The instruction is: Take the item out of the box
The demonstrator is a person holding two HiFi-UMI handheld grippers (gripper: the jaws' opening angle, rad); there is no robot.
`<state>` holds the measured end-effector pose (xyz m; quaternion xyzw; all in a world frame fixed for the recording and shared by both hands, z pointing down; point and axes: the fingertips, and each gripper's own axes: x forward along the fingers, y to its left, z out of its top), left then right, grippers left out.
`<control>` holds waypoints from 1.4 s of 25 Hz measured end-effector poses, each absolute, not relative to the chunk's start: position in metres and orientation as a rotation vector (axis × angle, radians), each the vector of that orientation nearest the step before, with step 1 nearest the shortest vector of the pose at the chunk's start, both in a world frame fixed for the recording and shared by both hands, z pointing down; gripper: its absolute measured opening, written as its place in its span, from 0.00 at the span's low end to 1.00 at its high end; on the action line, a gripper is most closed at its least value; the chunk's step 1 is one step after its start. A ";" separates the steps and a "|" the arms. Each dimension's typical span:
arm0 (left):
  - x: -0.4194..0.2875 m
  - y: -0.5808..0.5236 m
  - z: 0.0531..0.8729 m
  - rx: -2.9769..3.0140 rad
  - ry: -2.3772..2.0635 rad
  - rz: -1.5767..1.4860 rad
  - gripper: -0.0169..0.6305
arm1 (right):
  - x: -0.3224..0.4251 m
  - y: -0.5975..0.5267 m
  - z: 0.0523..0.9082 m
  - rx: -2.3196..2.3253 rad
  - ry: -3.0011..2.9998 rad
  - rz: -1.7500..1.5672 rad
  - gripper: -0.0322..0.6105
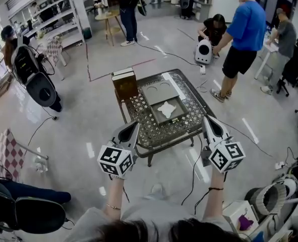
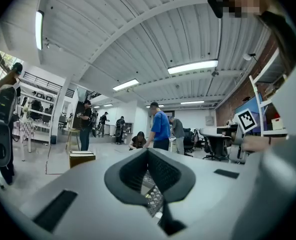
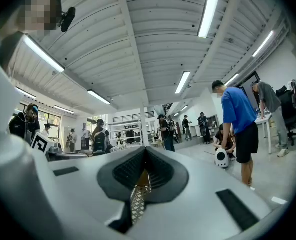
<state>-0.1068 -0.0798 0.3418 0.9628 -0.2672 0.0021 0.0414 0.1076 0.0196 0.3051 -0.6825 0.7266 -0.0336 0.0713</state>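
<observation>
An open grey box (image 1: pixel 156 116) lies on the metal lattice table (image 1: pixel 154 132), its lid (image 1: pixel 159 92) folded flat behind it. A white crumpled item (image 1: pixel 167 109) rests inside the box. My left gripper (image 1: pixel 134 124) hovers over the table's front left edge, jaws shut and empty. The right gripper (image 1: pixel 207 119) hangs by the table's front right corner, also shut on nothing. Both point toward the box and stay short of it. In the left gripper view the left gripper (image 2: pixel 148 150) shows closed tips with lattice (image 2: pixel 155 196) below. The right gripper (image 3: pixel 145 149) looks the same in its own view.
A brown cardboard box (image 1: pixel 124 84) stands upright on the table's left corner. A person in a blue shirt (image 1: pixel 242 39) stands beyond the table to the right, near a white round device (image 1: pixel 204 51). Cables run over the floor; an office chair (image 1: pixel 30 213) sits low on the left.
</observation>
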 end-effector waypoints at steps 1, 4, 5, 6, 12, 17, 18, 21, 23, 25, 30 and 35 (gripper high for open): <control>-0.105 -0.086 0.342 2.948 -0.812 0.005 0.05 | 0.108 0.013 0.305 -2.052 2.187 -0.101 0.08; -0.102 -0.104 0.344 2.948 -0.797 0.004 0.05 | 0.107 -0.004 0.305 -2.056 2.191 -0.094 0.08; -0.099 -0.109 0.345 2.948 -0.792 0.002 0.05 | 0.108 -0.007 0.306 -2.059 2.191 -0.092 0.08; -0.096 -0.114 0.345 2.949 -0.786 -0.002 0.05 | 0.110 -0.011 0.306 -2.062 2.189 -0.090 0.08; -0.078 -0.130 0.349 2.949 -0.738 0.013 0.05 | 0.123 -0.027 0.309 -2.080 2.166 -0.109 0.08; -0.072 -0.140 0.358 2.928 -0.729 0.044 0.05 | 0.126 -0.040 0.314 -2.074 2.176 -0.142 0.08; -0.070 -0.141 0.361 2.917 -0.732 0.051 0.05 | 0.127 -0.043 0.318 -2.070 2.187 -0.158 0.08; -0.064 -0.146 0.369 2.889 -0.745 0.064 0.05 | 0.131 -0.057 0.328 -2.051 2.220 -0.199 0.08; -0.061 -0.150 0.374 2.871 -0.760 0.074 0.05 | 0.134 -0.068 0.331 -2.029 2.242 -0.218 0.08; -0.059 -0.156 0.378 2.848 -0.781 0.083 0.05 | 0.136 -0.082 0.333 -2.001 2.273 -0.236 0.08; -0.044 -0.177 0.385 2.800 -0.842 0.091 0.05 | 0.149 -0.119 0.339 -1.931 2.351 -0.278 0.08; -0.023 -0.197 0.395 2.748 -0.908 0.091 0.05 | 0.170 -0.154 0.349 -1.860 2.432 -0.322 0.08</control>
